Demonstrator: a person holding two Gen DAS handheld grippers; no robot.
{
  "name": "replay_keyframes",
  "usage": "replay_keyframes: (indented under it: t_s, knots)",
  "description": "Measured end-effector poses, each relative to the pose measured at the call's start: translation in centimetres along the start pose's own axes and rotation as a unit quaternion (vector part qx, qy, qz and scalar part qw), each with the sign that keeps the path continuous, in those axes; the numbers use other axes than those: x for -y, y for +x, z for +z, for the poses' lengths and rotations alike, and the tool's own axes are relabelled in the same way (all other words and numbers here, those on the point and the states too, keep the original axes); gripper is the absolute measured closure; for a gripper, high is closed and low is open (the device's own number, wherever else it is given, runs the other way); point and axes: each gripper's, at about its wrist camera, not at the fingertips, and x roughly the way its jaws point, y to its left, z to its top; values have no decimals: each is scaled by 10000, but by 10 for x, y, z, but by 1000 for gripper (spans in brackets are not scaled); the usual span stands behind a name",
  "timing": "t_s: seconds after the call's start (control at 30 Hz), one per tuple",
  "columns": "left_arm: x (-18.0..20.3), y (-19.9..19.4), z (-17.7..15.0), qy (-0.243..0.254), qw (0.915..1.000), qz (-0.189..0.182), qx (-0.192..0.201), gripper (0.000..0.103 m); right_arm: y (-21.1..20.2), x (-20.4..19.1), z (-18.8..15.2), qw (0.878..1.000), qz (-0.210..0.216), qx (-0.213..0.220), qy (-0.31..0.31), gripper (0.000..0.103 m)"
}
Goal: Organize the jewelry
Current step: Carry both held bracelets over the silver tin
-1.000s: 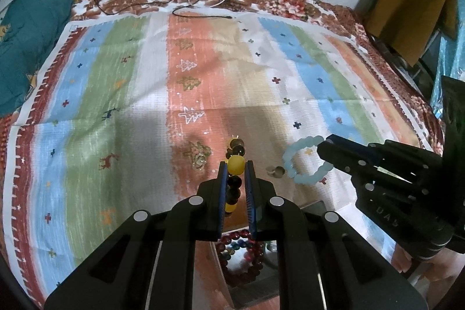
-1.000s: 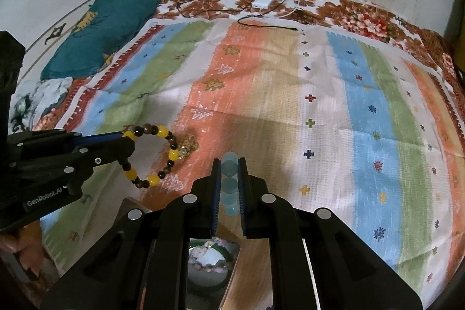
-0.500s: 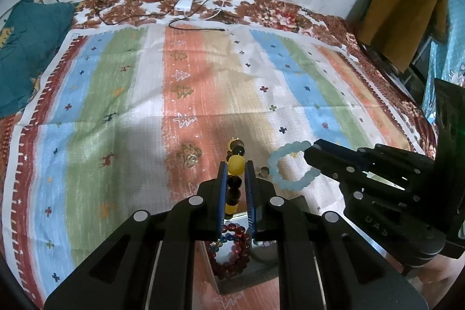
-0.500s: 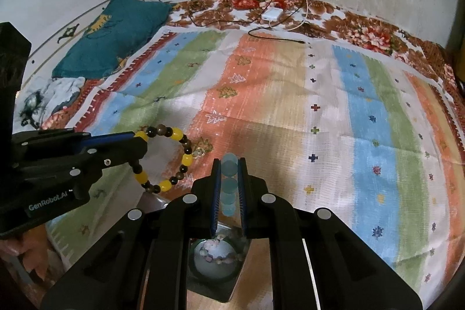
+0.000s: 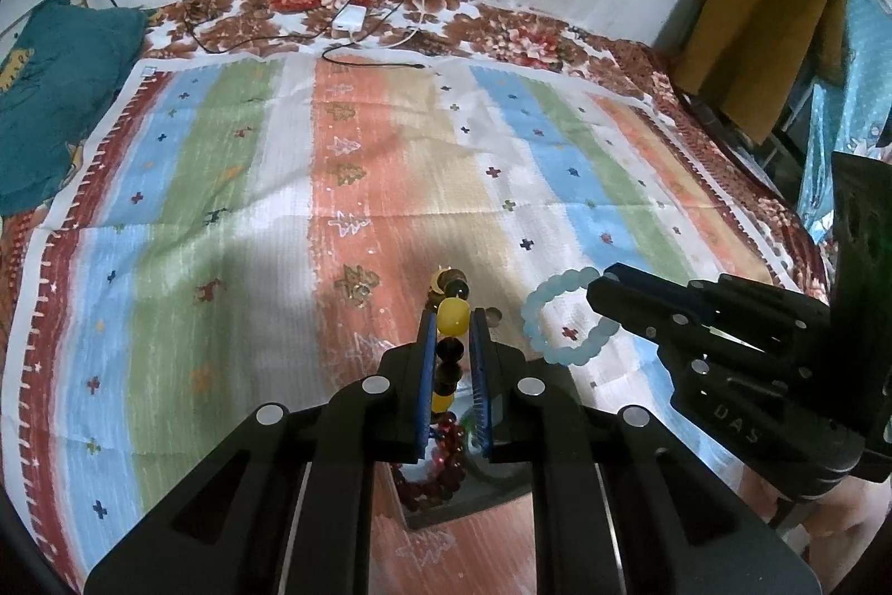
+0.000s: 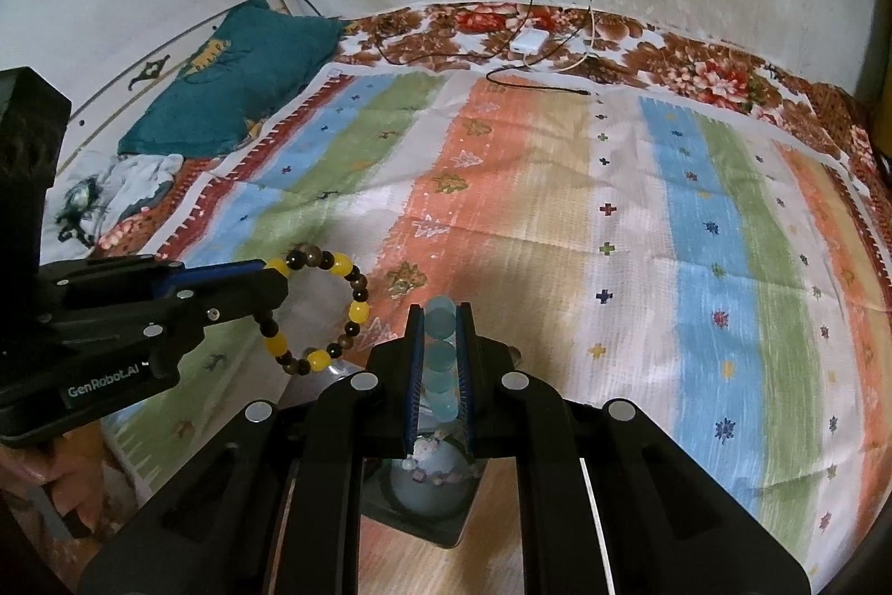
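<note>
My left gripper (image 5: 452,319) is shut on a yellow-and-dark bead bracelet (image 5: 450,316), held above the striped cloth; the bracelet also shows as a full ring in the right wrist view (image 6: 320,310). My right gripper (image 6: 440,316) is shut on a pale blue bead bracelet (image 6: 440,349), which shows as a ring in the left wrist view (image 5: 557,316). Below the grippers stands a dark tray (image 5: 446,511) with a red bead bracelet (image 5: 435,461); in the right wrist view a compartment (image 6: 429,489) holds a round pale piece with small beads.
A striped cloth (image 5: 279,216) covers a floral bedspread. A small ring (image 5: 493,314) and a trinket (image 5: 357,288) lie on the cloth. A white charger with cables (image 5: 348,18) lies at the far edge. A teal pillow (image 6: 234,76) lies at the left.
Both grippers have risen and tilted up with their bracelets still held; more of the wall and far bed edge shows, and the tray sits lower under the fingers.
</note>
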Motion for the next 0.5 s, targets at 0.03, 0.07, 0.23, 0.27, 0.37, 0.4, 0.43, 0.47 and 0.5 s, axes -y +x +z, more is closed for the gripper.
replay_keyframes:
  t_s: [0.03, 0.07, 0.23, 0.27, 0.37, 0.4, 0.43, 0.47, 0.5]
  knots:
    - [0, -2, -1, -2, 10000, -13, 11, 92, -2, -1, -1, 10000, -2, 6, -18, 91]
    - [1, -4, -3, -1, 10000, -35, 19, 92, -3, -1, -2, 10000, -2, 9, -34, 91]
    - [6, -8, -11, 39, 10000, -92, 2, 92, -9, -5, -9, 10000, 44, 2, -57, 91]
    - [6, -9, -13, 46, 9999, -98, -1, 92, -10, -6, -11, 10000, 57, -7, -62, 91]
    - [8, -11, -16, 54, 9999, -98, 4, 92, -13, -8, -15, 9999, 75, -11, -75, 91]
    - [8, -10, -16, 51, 9999, -98, 5, 92, -14, -8, -16, 9999, 77, -10, -75, 91]
    - [8, -11, -16, 54, 9999, -94, 6, 92, -15, -8, -18, 9999, 81, -19, -70, 91]
    - [8, -10, -16, 58, 9999, -96, 3, 92, -15, -8, -19, 9999, 86, -30, -72, 91]
    - [8, -10, -16, 53, 9999, -90, 6, 92, -15, -8, -21, 9999, 89, -39, -74, 91]
